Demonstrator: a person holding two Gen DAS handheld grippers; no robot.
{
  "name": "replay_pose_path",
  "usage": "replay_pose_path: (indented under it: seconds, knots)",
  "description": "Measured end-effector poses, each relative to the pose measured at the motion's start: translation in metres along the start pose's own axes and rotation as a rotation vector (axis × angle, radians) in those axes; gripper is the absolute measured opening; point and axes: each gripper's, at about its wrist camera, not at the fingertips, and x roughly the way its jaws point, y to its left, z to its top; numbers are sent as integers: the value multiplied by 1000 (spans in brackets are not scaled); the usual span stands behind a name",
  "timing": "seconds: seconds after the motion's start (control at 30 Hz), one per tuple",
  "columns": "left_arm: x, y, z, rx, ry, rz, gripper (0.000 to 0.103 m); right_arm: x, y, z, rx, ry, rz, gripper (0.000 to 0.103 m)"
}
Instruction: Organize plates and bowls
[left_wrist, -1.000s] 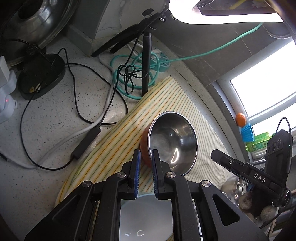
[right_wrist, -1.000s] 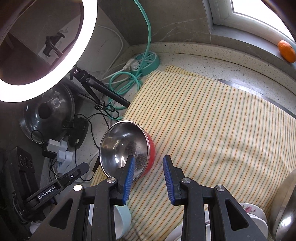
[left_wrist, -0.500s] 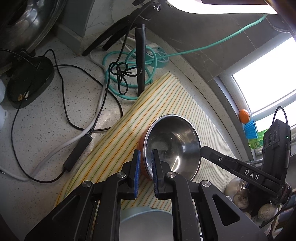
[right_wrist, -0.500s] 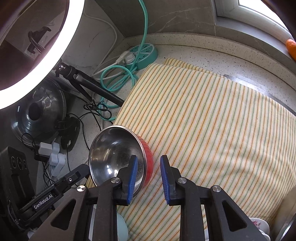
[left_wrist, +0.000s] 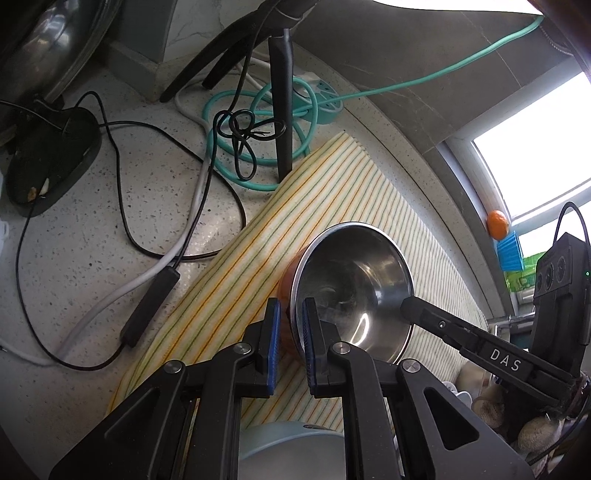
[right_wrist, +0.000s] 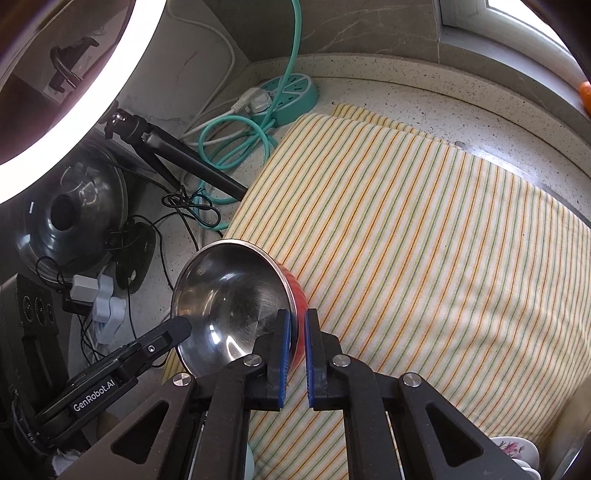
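Observation:
A steel bowl with a red outside (left_wrist: 351, 280) sits tilted on the near left part of a striped cloth (left_wrist: 258, 258). My left gripper (left_wrist: 290, 332) is shut on its rim, one finger inside and one outside. My right gripper (right_wrist: 297, 338) is shut on the opposite rim of the same bowl (right_wrist: 229, 299). The right gripper's finger (left_wrist: 424, 314) shows in the left wrist view. A pale blue bowl (left_wrist: 288, 450) lies under the left gripper. Flowered white dishes (right_wrist: 513, 450) sit at the lower right of the right wrist view.
The striped cloth (right_wrist: 424, 258) covers a speckled counter (left_wrist: 92, 221). Black and white cables (left_wrist: 147, 236), a teal power strip with coiled cord (right_wrist: 291, 96), a tripod leg (left_wrist: 282, 110), a ring light (right_wrist: 55, 110) and a pot lid (right_wrist: 70, 218) crowd the left. An orange fruit (left_wrist: 496, 223) rests on the window sill.
Both grippers moved forward to the bowl. The right gripper's jaws narrowed from wide open onto the rim; the left jaws now straddle the opposite rim.

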Motion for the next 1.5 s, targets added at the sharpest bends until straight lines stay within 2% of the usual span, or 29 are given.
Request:
replay_pose_path:
  seconds: [0.37, 0.9, 1.23, 1.5]
  knots:
    - [-7, -7, 1, 31, -14, 11, 9, -7, 6, -4, -13, -20, -18, 4]
    - [-43, -35, -13, 119, -42, -36, 10, -54, 5, -27, 28, -97, -19, 5]
    - [-55, -73, -29, 170, -59, -63, 10, -95, -11, -46, 36, -138, -23, 5]
    - [-58, -112, -40, 206, -75, -89, 10, -129, -38, -55, 47, -176, -24, 5]
